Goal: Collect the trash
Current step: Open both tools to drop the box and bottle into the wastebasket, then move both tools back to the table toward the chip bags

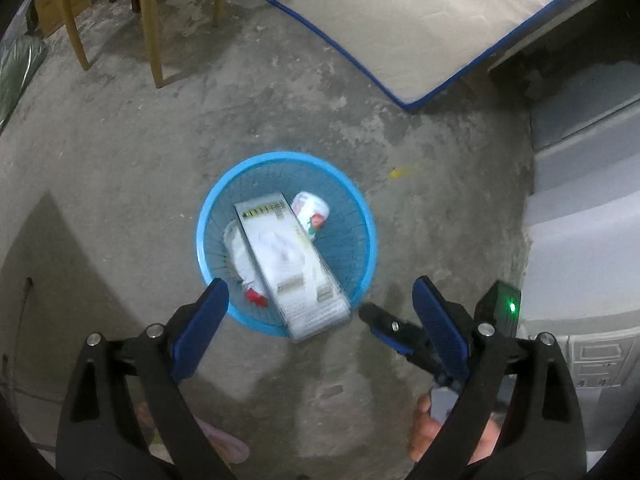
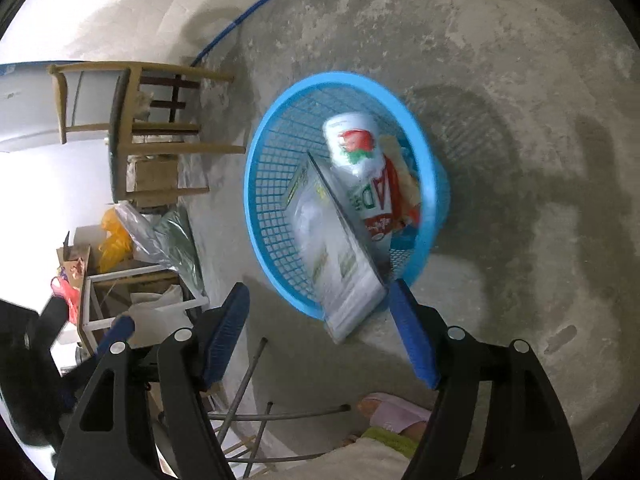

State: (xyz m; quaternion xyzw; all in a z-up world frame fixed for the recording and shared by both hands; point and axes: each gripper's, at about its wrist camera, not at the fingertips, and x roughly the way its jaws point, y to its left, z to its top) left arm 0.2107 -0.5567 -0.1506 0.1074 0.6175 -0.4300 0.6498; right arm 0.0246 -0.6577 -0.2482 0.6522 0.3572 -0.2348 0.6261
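Observation:
A blue mesh waste basket [image 1: 360, 216] stands on the concrete floor; it also shows in the right wrist view [image 2: 272, 200]. In it lie a long white carton [image 1: 292, 264] [image 2: 336, 256] that sticks out over the rim, a white can with a red and green label [image 1: 310, 212] [image 2: 354, 144], and crumpled white paper [image 1: 238, 252]. My left gripper [image 1: 320, 312] is open and empty above the basket's near rim. My right gripper [image 2: 318, 312] is open and empty, with the carton's end between its fingers; it also shows in the left wrist view [image 1: 384, 324].
A white mattress with blue edging [image 1: 400, 20] lies behind the basket. A wooden table [image 1: 152, 28] [image 2: 132, 128] stands to one side. Bags, boxes and a white frame [image 2: 120, 264] are piled near it. Grey plastic furniture [image 1: 584, 220] is at the right. My foot in a pink slipper [image 2: 394, 412] is close by.

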